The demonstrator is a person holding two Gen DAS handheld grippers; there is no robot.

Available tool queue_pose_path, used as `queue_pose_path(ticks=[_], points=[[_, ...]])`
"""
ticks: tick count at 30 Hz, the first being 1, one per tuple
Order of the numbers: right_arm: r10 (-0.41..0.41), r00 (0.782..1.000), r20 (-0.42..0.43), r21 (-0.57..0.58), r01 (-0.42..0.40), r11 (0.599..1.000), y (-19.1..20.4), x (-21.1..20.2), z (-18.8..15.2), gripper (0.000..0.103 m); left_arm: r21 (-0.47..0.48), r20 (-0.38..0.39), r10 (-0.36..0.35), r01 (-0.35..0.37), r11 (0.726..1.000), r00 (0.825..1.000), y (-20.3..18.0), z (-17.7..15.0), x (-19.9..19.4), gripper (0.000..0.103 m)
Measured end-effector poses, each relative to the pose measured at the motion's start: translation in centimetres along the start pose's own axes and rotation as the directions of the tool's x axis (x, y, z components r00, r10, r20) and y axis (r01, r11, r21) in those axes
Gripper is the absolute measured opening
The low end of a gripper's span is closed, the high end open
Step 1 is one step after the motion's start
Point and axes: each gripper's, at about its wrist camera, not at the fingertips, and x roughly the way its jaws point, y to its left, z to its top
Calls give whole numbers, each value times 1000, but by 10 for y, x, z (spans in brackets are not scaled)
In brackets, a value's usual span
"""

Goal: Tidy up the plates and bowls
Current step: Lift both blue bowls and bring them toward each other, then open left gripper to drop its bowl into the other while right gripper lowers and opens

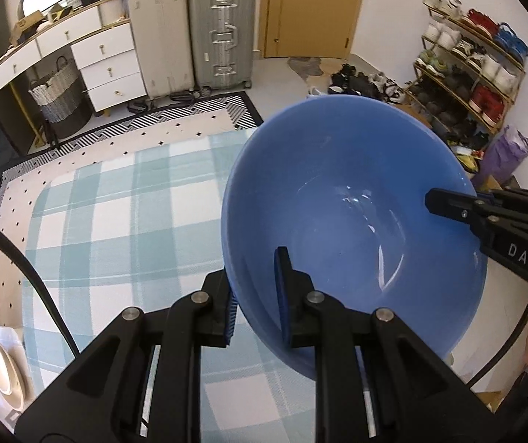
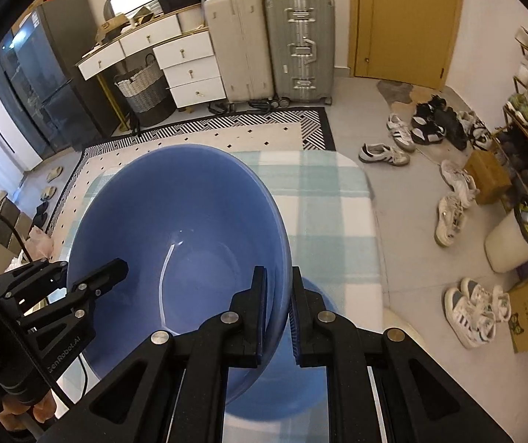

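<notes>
- Closest to both cameras were the black fingers: the left gripper was clamped on the near rim of the blue bowl, one pad outside the wall, one inside.
- On the opposite side of the rim, the right gripper was pinched on the same bowl in the same way, one pad either side of the wall.
- Held between the two hands, the bowl hung tilted above the table, which wore a pale blue checked cloth; it touched nothing but the fingers.
- My guess was that the carrying step was in hand: the bowl was lifted and on its way to wherever the crockery was meant to go.
- Next move, as I judged it, called for both hands travelling together so the rim would not twist, then lowering the bowl level before either grip let go.
- Under the bowl in the right wrist view lay a second blue shape; whether it was another bowl or a plate I could not tell.
- Counted: one blue bowl in hand, one blue piece beneath, and one cream plate at the table's left edge.
- Two grippers, both occupied.
</notes>
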Motion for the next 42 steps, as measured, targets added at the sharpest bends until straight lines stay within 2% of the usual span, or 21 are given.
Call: queue_pose_path(ticks=[6,13,27,36,39,42], points=[[-24,1000,-13,17,24,1000,-20,-10,-26,11,34,-24,-5,6,999,1000,-45,-21,-6,15],[-27,998,-54,35,29,999,-32,7,-42,11,46,-63,2,1,999,998,-75,-43,2,16],[-34,990,-134,37,39,999,-40,59,-60,11,46,-138,11,-4,999,990,-62,-59,55,16],[-49,990,-130,20,52,998,-41,69,-64,12,60,-139,26,-18,998,990,-57,-60,71,17],[-74,988,-137,21,78,997,-42,69,-64,17,57,-143,35,-27,998,989,-56,-59,72,22],[-73,986,-149,20,77,997,-45,68,-67,18,56,-135,49,-42,998,990,-53,-57,69,52]])
